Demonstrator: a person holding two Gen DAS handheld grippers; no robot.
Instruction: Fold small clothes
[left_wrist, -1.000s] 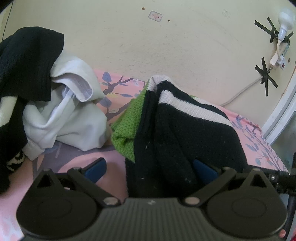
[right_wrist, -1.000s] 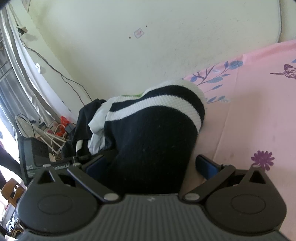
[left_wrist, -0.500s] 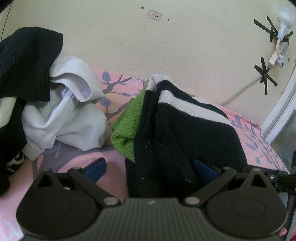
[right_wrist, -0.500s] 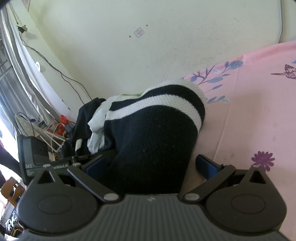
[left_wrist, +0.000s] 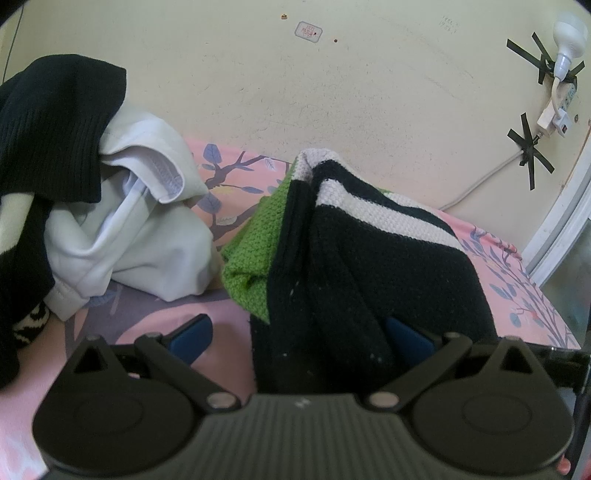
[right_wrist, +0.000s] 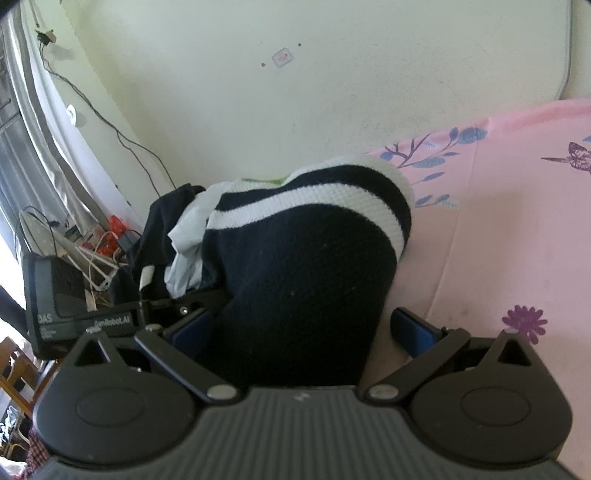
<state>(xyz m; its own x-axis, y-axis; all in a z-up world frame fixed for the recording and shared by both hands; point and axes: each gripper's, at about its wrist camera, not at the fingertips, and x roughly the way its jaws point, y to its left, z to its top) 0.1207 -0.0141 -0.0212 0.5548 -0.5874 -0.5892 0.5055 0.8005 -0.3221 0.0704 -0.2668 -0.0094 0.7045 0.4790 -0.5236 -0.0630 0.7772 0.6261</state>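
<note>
A black knit garment with white stripes and a green part (left_wrist: 373, 266) lies bunched on the pink floral bedsheet (left_wrist: 221, 317). It also shows in the right wrist view (right_wrist: 306, 266). My left gripper (left_wrist: 299, 336) is open, with the garment's near edge lying between its blue pads (left_wrist: 192, 334). My right gripper (right_wrist: 303, 328) is open too, with the garment's black end between its fingers. Neither pair of jaws is pressed on the cloth.
A pile of white (left_wrist: 122, 236) and black clothes (left_wrist: 48, 136) sits at the left of the bed. The cream wall (left_wrist: 332, 110) is close behind, with a taped bulb and cable (left_wrist: 561, 55). A black box and cables (right_wrist: 59, 291) lie off the bed's edge.
</note>
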